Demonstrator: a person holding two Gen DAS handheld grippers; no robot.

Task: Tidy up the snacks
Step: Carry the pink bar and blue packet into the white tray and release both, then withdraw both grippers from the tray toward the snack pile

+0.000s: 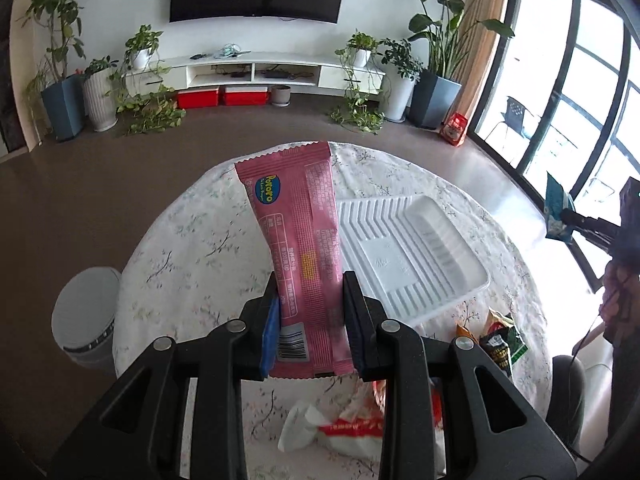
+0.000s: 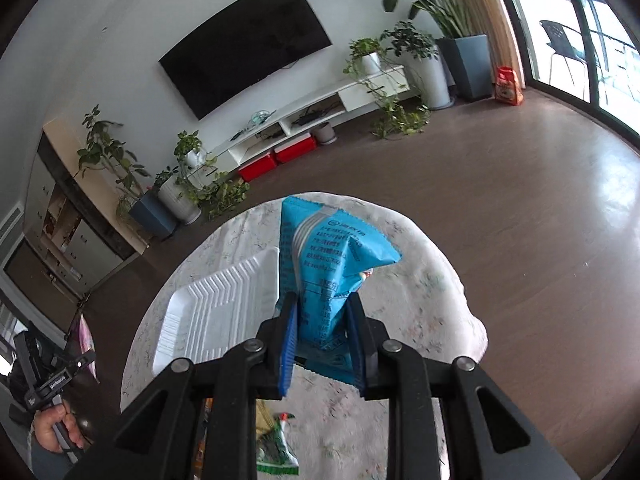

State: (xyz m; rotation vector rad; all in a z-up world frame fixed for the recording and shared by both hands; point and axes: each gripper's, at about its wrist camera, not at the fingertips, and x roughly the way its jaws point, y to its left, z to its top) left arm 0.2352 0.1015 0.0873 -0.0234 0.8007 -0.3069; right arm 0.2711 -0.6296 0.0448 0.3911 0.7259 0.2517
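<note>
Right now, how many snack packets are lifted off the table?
2: a pink snack packet between the left gripper's fingers, a blue snack packet in the right gripper. Others lie on the table, partly hidden.

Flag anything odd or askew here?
Blue packet in the right claw is bent and crumpled near its top corner. White tray is empty; loose wrappers lie on the table's near edge.

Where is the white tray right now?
The white tray sits empty on the round table, just right of the pink packet in the left wrist view, and left of the blue packet in the right.
</note>
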